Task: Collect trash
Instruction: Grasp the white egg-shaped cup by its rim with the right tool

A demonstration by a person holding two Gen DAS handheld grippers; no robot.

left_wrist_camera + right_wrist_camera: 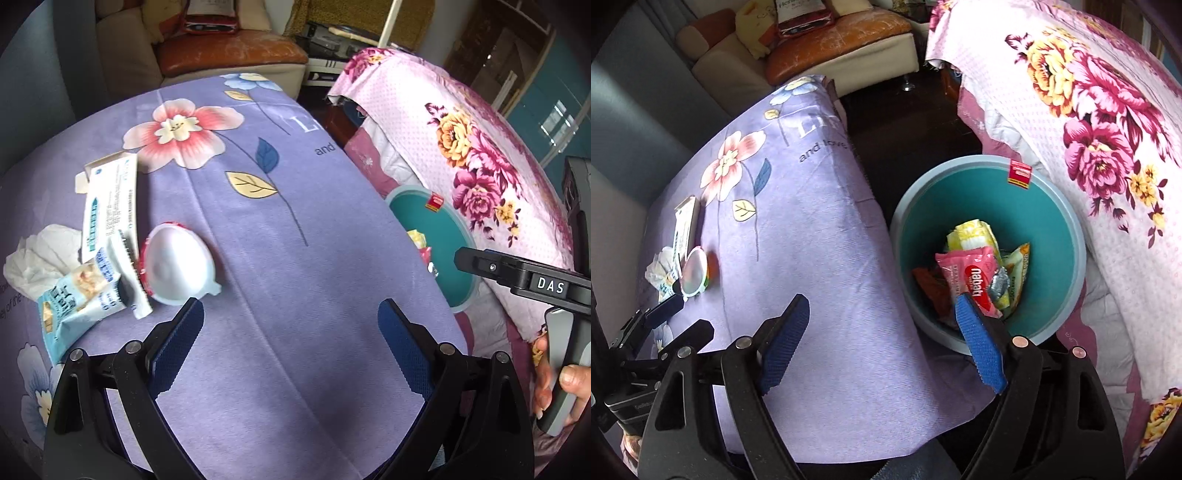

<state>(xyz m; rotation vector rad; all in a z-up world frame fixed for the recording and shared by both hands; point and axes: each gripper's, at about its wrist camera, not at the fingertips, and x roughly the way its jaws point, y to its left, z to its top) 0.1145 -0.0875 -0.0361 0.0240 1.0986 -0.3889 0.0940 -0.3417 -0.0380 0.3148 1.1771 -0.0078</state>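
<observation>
Right gripper (882,332) spread, nothing between pads, poised at near rim of teal bin (1067,229), over wrappers inside. Left gripper (291,332) likewise spread, empty, above lilac floral cloth (295,221). Step judged: drop done, next pickup pending. Remaining trash clustered left: snack packet (79,295), white cup (177,264) on its side, mouth upward toward camera; crumpled tissue (40,258); toothpaste box (109,206), long axis running away from camera. Next move: left gripper swings left, closes on nearest piece.

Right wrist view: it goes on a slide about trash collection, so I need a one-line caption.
Open right gripper empty above the teal bin of snack wrappers beside the purple floral tablecloth.
</observation>
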